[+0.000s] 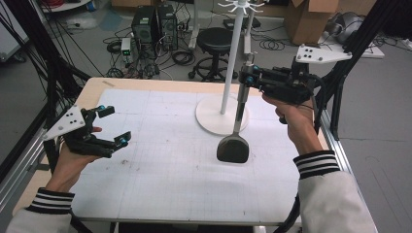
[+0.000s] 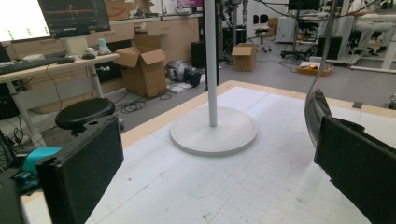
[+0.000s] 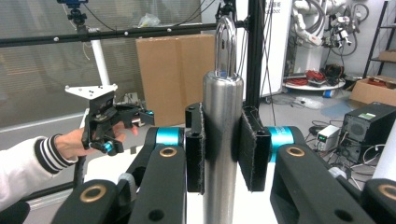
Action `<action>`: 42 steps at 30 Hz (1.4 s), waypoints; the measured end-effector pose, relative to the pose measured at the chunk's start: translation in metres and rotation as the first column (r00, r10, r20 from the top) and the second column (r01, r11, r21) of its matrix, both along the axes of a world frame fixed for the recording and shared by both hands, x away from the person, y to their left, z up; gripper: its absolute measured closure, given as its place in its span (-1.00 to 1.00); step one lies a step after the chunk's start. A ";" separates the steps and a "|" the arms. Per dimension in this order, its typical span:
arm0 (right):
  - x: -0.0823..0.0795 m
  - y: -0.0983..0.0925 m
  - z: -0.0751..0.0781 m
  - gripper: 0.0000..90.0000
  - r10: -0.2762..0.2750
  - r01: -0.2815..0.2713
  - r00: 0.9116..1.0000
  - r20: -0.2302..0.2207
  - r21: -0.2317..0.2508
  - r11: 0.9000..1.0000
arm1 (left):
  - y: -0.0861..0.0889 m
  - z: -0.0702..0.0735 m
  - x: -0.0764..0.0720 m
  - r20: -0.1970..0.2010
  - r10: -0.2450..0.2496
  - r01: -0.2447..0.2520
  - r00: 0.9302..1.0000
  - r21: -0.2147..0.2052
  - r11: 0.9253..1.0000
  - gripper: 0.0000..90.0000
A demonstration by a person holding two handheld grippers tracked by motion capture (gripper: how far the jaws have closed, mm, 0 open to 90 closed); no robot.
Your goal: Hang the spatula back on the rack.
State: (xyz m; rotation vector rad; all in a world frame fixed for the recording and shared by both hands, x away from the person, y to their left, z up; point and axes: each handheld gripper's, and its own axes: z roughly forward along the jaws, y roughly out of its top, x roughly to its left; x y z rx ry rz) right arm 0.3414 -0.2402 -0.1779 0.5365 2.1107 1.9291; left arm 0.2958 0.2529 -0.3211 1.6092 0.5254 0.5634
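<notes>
A spatula (image 1: 233,149) with a black head and a steel handle hangs upright, its head just above the white mat in front of the stand. My right gripper (image 1: 248,77) is shut on the handle near its top. In the right gripper view the pads (image 3: 195,149) press both sides of the steel handle (image 3: 223,107), and its hanging loop (image 3: 226,42) sticks up above them. My left gripper (image 1: 115,125) is held open over the left side of the mat with nothing between its jaws. Its view shows the wide-apart pads (image 2: 84,172) and the spatula head (image 2: 315,109) at the right.
A white hook stand rises from a round base (image 1: 214,124) at the back centre of the table, with its pole (image 1: 233,53) next to the spatula. The table's wooden edge (image 1: 145,83) runs along the back. A stool (image 1: 214,41), computers and boxes stand on the floor beyond.
</notes>
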 end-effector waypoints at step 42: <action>0.094 0.003 0.028 0.66 -0.072 0.072 0.997 -0.029 0.000 0.997 | 0.015 -0.045 -0.001 -0.042 0.098 -0.098 0.994 0.008 0.995 -0.96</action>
